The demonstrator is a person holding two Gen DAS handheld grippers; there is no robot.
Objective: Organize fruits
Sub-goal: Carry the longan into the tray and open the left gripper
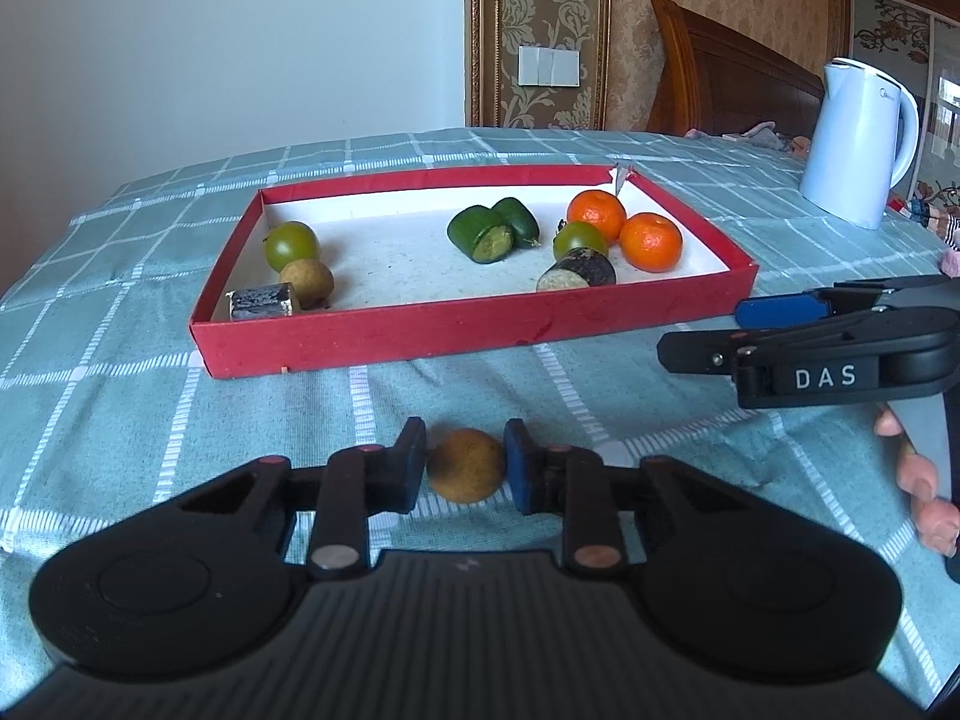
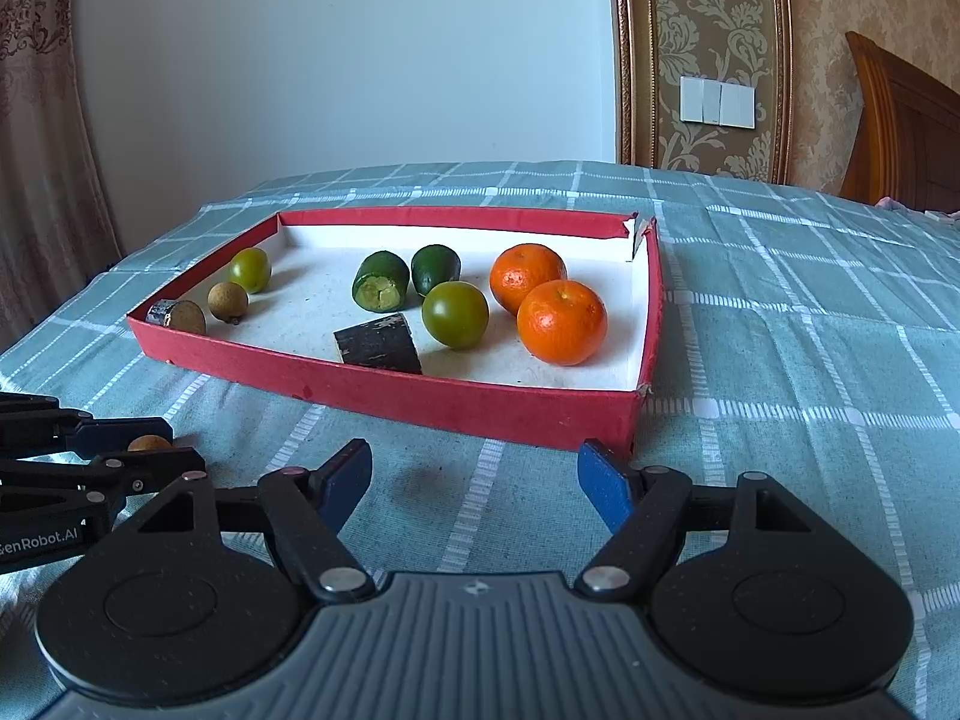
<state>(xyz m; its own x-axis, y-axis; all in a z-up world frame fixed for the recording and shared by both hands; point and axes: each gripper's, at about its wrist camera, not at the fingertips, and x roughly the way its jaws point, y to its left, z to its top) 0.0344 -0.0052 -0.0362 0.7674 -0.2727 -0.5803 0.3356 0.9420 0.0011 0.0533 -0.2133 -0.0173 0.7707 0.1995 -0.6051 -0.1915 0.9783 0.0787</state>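
Note:
My left gripper [image 1: 465, 468] is shut on a small brown longan [image 1: 465, 466], close above the checked cloth in front of the red tray [image 1: 468, 333]. It also shows at the left of the right wrist view [image 2: 129, 450], with the longan [image 2: 149, 443] between its fingers. My right gripper [image 2: 474, 477] is open and empty, just before the tray's near wall [image 2: 420, 399]. In the tray lie two oranges [image 2: 561, 321], two green round fruits [image 2: 455, 315], two green cucumber pieces [image 2: 381, 282], two dark cut pieces [image 2: 378, 351] and a second longan [image 2: 228, 301].
A white electric kettle [image 1: 858, 141] stands on the cloth at the back right. The checked cloth [image 2: 810, 396] spreads around the tray. A wooden headboard [image 1: 720, 78] and wall stand behind. The person's fingers [image 1: 924, 498] hold the right gripper's handle.

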